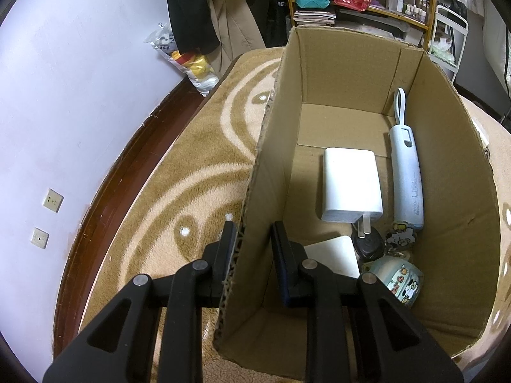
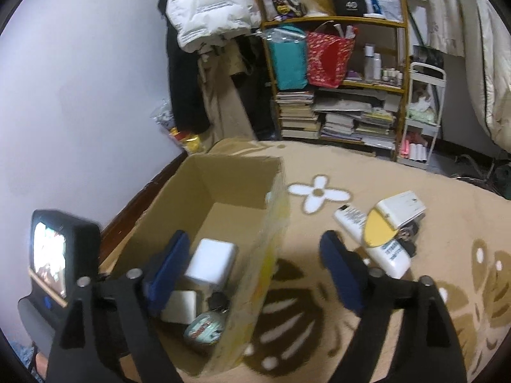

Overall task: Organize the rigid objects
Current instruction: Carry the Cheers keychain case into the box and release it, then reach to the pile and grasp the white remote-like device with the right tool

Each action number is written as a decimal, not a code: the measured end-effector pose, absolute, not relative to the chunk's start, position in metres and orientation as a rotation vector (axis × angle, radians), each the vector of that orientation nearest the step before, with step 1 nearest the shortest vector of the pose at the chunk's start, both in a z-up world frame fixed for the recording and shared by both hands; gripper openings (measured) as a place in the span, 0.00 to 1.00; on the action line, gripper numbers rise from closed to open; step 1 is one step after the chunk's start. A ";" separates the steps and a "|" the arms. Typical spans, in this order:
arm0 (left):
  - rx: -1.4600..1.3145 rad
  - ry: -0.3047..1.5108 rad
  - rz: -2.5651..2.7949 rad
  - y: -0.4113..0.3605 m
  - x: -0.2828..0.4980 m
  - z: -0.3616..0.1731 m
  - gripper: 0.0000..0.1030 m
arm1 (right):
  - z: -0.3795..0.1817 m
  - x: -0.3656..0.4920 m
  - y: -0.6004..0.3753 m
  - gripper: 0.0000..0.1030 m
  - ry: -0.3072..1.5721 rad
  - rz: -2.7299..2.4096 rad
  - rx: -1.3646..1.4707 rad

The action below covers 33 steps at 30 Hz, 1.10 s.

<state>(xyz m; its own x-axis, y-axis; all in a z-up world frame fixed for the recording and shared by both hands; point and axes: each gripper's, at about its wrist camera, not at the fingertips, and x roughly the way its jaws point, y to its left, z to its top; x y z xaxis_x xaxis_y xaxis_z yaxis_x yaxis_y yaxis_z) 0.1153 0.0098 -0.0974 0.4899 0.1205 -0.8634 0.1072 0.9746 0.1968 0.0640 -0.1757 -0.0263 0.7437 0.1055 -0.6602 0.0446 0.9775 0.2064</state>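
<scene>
Left gripper (image 1: 250, 239): nearest to us, its jaws straddle the left wall of the cardboard box (image 1: 268, 166), one finger outside and one inside. The outer finger sits against the wall, the inner one stands a little off it, so we can't tell whether it's truly clamping or just bracing.

Right gripper (image 2: 255, 249): spread wide and carrying nothing, hovering above the box's right wall and the rug beside it.

Box, near end: a small cartoon-printed tin (image 1: 400, 282) sits at the near right, a flat white pad (image 1: 335, 255) beside it, a dark round item (image 1: 367, 244) just beyond.

Box, middle: the white charger (image 1: 351, 185) lies flat, prongs pointing toward us; the pale blue power bank (image 1: 407, 175) lies along the right wall, its loop toward the far end.

Box, far end: bare cardboard floor, so we judge there's room there.

Loose pile: out on the rug (image 2: 319, 166), right of the box, wait a white remote (image 2: 351, 218), a white tube (image 2: 391, 255), a yellow disc (image 2: 378, 231) and a white boxy device (image 2: 402, 207), all overlapping.

Step in hand: we reckon it's fetching the next piece from that pile.

Doing it well: we'd keep the left side steadying the wall, swing right, take the top-lying piece first, and grip across the narrow sides so nothing beneath gets dragged.
</scene>
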 end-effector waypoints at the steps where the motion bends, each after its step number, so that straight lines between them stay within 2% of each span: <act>1: 0.238 1.062 0.008 0.010 0.116 -0.097 0.22 | -0.026 0.066 -0.180 0.90 0.733 0.020 0.217; 5: 0.234 1.065 0.005 0.010 0.118 -0.096 0.22 | -0.029 0.072 -0.197 0.99 0.736 -0.058 0.190; 7: 0.231 1.068 0.003 0.010 0.118 -0.096 0.22 | -0.032 0.074 -0.207 1.00 0.740 -0.094 0.191; 33: 0.242 1.073 0.021 0.010 0.120 -0.096 0.22 | -0.073 0.138 -0.345 1.00 0.822 -0.302 0.359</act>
<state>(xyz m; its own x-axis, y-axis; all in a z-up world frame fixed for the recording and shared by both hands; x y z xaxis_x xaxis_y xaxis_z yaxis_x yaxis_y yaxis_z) 0.1198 0.0097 -0.0963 0.4799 0.1339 -0.8670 0.1004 0.9734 0.2059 0.1385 -0.3451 -0.0729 0.6443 -0.1217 -0.7550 0.3953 0.8981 0.1925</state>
